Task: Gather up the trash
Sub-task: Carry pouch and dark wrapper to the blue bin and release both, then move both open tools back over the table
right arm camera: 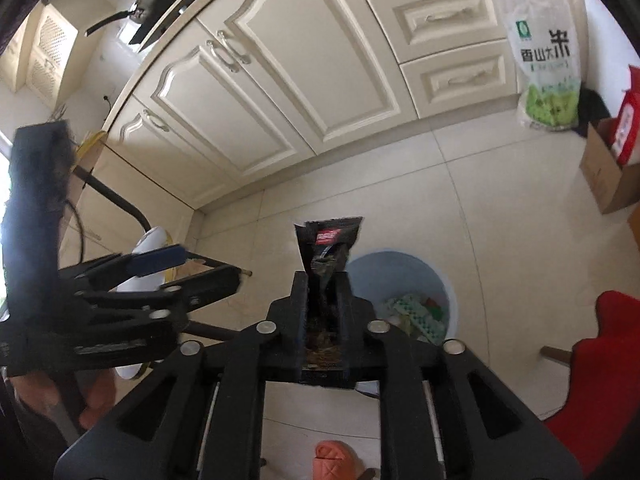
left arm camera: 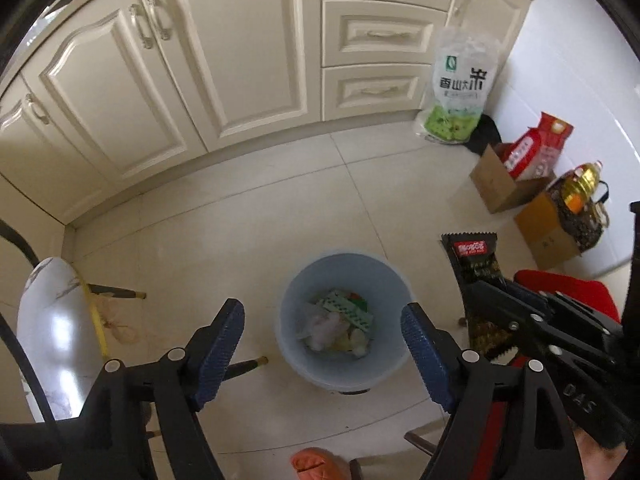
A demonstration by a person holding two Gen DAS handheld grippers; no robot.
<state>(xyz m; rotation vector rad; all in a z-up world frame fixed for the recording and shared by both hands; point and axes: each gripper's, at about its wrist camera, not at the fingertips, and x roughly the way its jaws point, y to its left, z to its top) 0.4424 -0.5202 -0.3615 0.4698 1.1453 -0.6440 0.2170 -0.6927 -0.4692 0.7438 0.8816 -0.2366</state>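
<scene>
A light blue trash bin (left arm camera: 296, 320) stands on the tiled floor, holding several crumpled wrappers and papers. It also shows in the right wrist view (right arm camera: 400, 268). My left gripper (left arm camera: 324, 332) is open and empty, hovering above the bin. My right gripper (right arm camera: 326, 280) is shut on a black snack wrapper (right arm camera: 330, 244) with a red label. The wrapper sticks up from the jaws, just left of the bin in that view. In the left wrist view the wrapper (left arm camera: 476, 264) and the right gripper (left arm camera: 492, 300) are to the right of the bin.
Cream cabinets (left arm camera: 200, 60) line the far side. A rice bag (left arm camera: 456, 88), cardboard boxes (left arm camera: 496, 180) and an oil bottle (left arm camera: 580, 184) sit at right. A white marble stool (left arm camera: 52, 312) is at left, a red cushion (right arm camera: 600, 380) at right, an orange slipper (left arm camera: 316, 464) below.
</scene>
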